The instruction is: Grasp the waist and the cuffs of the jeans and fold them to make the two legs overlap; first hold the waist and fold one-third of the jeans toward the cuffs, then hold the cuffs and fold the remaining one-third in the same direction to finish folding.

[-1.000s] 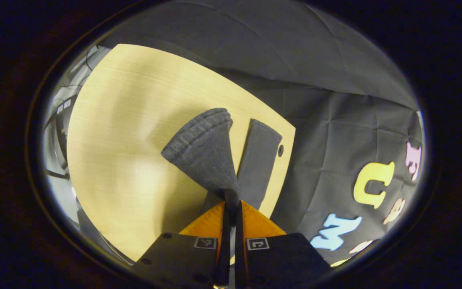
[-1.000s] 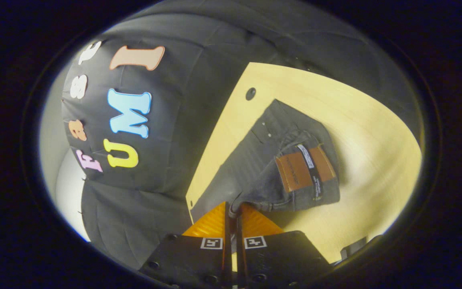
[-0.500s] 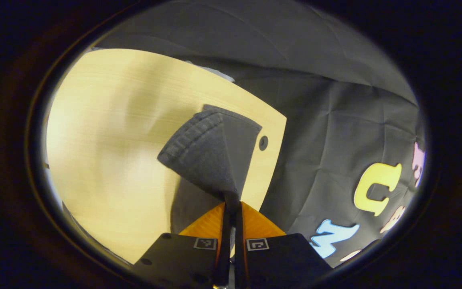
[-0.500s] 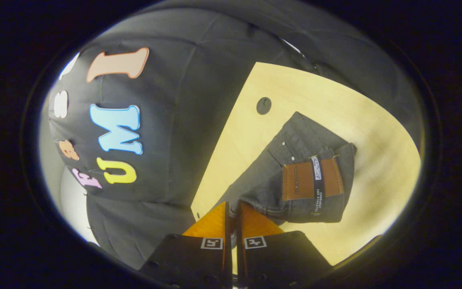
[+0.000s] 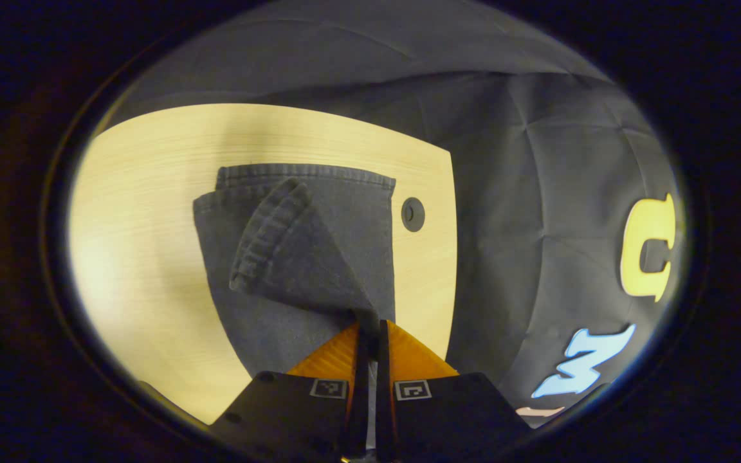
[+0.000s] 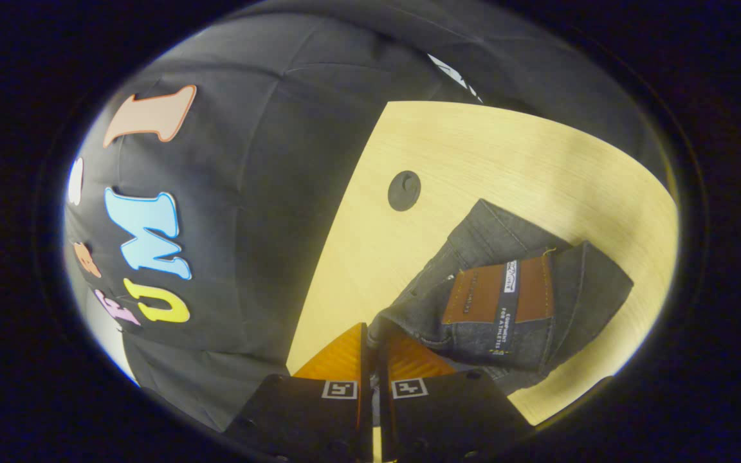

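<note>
Dark grey jeans lie on a pale wooden table. In the left gripper view my left gripper (image 5: 368, 321) is shut on a cuff (image 5: 280, 257), which hangs lifted and curled over the other leg (image 5: 338, 193) lying flat beneath it. In the right gripper view my right gripper (image 6: 374, 331) is shut on the waist (image 6: 422, 315) of the jeans. The waistband is raised and turned over, showing a brown leather patch (image 6: 496, 292) with a black and white tag across it. The flat part of the jeans (image 6: 493, 225) lies beyond it.
The table (image 5: 152, 161) ends close by at its far edge, where a round dark hole (image 5: 412, 214) sits near the jeans; the same hole (image 6: 404, 190) shows in the right gripper view. The black cloth wall (image 6: 248, 193) hangs just past that edge.
Both grippers have carried their held ends across over the flat half of the jeans. The lifted cuff now hangs over the other leg, and the waist with its patch has come nearer.
</note>
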The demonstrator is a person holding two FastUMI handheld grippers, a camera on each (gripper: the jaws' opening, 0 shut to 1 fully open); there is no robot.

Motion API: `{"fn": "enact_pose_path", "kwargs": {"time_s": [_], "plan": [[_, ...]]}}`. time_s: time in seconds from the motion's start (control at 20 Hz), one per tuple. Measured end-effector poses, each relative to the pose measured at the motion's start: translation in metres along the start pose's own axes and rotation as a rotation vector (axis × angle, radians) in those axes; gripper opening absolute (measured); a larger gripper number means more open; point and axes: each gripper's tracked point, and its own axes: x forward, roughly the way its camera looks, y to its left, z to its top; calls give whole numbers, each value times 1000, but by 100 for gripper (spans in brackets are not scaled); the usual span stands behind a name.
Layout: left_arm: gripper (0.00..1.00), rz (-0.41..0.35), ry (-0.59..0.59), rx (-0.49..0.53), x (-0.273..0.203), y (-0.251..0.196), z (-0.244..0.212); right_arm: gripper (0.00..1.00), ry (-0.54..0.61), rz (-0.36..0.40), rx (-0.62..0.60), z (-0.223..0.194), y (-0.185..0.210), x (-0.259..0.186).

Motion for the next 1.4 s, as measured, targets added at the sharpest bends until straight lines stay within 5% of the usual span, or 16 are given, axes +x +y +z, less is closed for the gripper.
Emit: {"fn": "enact_pose_path", "kwargs": {"time_s": [0.3, 0.4, 0.45, 0.5, 0.55, 0.6, 0.65, 1.0, 1.15, 1.4], "plan": [[13, 50, -29, 138, 28, 8, -10, 19, -80, -31, -88, -1, 5, 1], [25, 61, -47, 197, 24, 10, -11, 46, -131, -63, -148, 1, 2, -7], [35, 64, -66, 233, 22, 9, -8, 45, -165, -93, -184, 8, -3, -15], [44, 62, -85, 271, 20, 7, -8, 72, -193, -118, -216, 11, -7, -20], [59, 57, -101, 310, 16, 2, -6, 60, -218, -138, -244, 16, -8, -28], [74, 56, -115, 353, 11, -3, -6, 81, -242, -159, -270, 16, -9, -37], [89, 59, -128, 393, 5, -7, -8, 84, -267, -178, -291, 19, -11, -46], [98, 51, -250, 679, -44, -27, -22, 94, -432, -348, -260, 5, -49, -99], [97, 13, -304, 780, -70, -30, -31, 100, -450, -409, -188, -10, -80, -98], [97, -35, -397, 909, -104, -33, -46, 94, -423, -472, -100, -14, -117, -72]]}}
